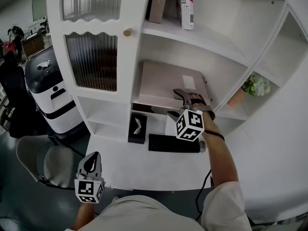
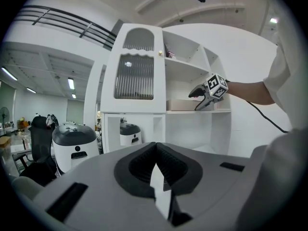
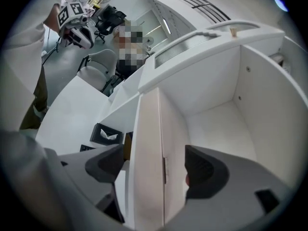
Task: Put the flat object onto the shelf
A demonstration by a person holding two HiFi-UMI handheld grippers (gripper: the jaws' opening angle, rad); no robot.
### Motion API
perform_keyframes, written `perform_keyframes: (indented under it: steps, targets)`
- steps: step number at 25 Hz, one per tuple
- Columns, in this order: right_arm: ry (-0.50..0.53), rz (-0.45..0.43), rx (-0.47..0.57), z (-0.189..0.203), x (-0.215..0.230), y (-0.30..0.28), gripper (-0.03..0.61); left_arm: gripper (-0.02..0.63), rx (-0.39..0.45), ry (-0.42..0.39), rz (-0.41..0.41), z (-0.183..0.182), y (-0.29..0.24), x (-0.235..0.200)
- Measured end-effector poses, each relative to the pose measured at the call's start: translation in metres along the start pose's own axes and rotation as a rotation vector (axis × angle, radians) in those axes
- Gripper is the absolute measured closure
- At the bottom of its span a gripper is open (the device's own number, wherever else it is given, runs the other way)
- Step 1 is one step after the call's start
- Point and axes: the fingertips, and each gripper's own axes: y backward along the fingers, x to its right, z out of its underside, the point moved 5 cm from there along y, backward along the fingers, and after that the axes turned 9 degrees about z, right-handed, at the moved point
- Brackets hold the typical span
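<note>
A flat beige box [image 1: 168, 83] lies on the middle shelf [image 1: 147, 104] of the white unit. My right gripper [image 1: 177, 104] is at the box's near right edge, open, one jaw above the edge and one below. In the right gripper view the box [image 3: 149, 153] stands between the jaws of the gripper [image 3: 154, 170]; a narrow gap shows at the left pad, and the right pad lies close against it. My left gripper [image 1: 91, 163] hangs low at the desk's front left corner, shut and empty [image 2: 156, 165].
Under the shelf, a black keyboard [image 1: 173, 143], a mouse [image 1: 202, 147] and a black tissue box [image 1: 137, 128] sit on the white desk [image 1: 130, 165]. Books [image 1: 186, 6] stand on the upper shelf, and a potted plant [image 1: 256, 85] in the right compartment. A ribbed-glass door [image 1: 92, 61], a white machine [image 1: 50, 90] and a chair [image 1: 41, 162] are at the left.
</note>
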Motion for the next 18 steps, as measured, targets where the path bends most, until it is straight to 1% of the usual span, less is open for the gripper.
perform_keyframes:
  steps: [11, 18]
  targets:
    - [-0.016, 0.042, 0.013, -0.005, 0.000, 0.041, 0.184, 0.613, 0.004, -0.006, 0.046, -0.001, 0.000, 0.012]
    - [-0.097, 0.087, 0.060, -0.013, -0.002, 0.065, 0.210, 0.613, 0.008, -0.005, 0.053, -0.001, 0.004, 0.014]
